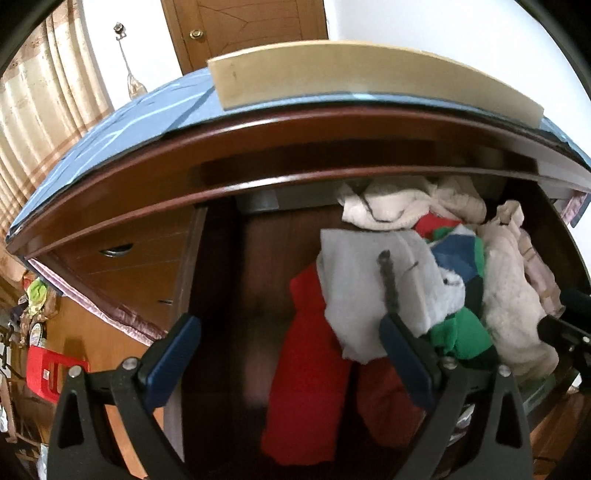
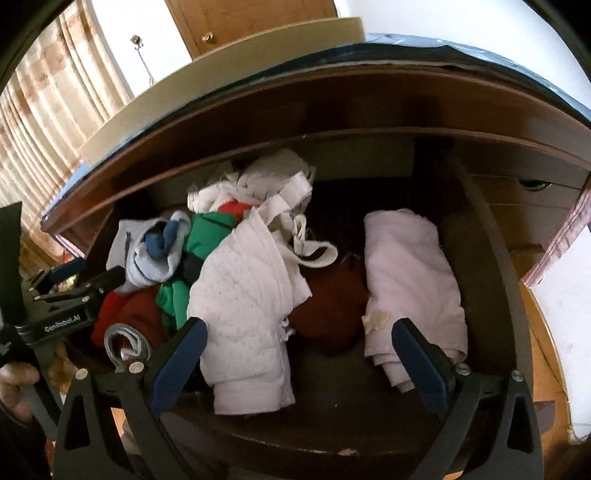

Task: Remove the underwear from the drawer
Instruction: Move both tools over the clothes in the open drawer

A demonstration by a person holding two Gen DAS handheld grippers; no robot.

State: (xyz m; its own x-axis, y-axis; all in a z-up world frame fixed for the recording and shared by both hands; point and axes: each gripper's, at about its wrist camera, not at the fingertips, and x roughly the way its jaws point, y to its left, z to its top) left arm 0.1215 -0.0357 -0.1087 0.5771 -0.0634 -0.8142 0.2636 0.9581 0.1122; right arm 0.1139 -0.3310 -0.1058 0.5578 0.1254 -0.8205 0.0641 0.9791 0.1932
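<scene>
An open dark wooden drawer (image 1: 221, 280) (image 2: 476, 229) holds a heap of clothes. In the left wrist view a red garment (image 1: 306, 373) lies under a grey cloth (image 1: 369, 280), with green and blue fabric (image 1: 461, 258) and a cream garment (image 1: 513, 295) further right. My left gripper (image 1: 291, 354) stands open just above the red garment. In the right wrist view a white dotted garment (image 2: 243, 306) and a pale pink folded cloth (image 2: 406, 273) lie either side of a dark red piece (image 2: 332, 302). My right gripper (image 2: 299, 343) is open over them. The left gripper's body (image 2: 70, 291) shows at the left.
A blue mat (image 1: 122, 125) and a pale wooden board (image 1: 351, 70) lie on the dresser top. A shut drawer front with a metal pull (image 1: 116, 251) sits left of the open drawer. Curtains (image 1: 44, 110), a door (image 1: 243, 26) and a red crate (image 1: 48, 373) surround it. A hand (image 2: 14, 384) shows lower left.
</scene>
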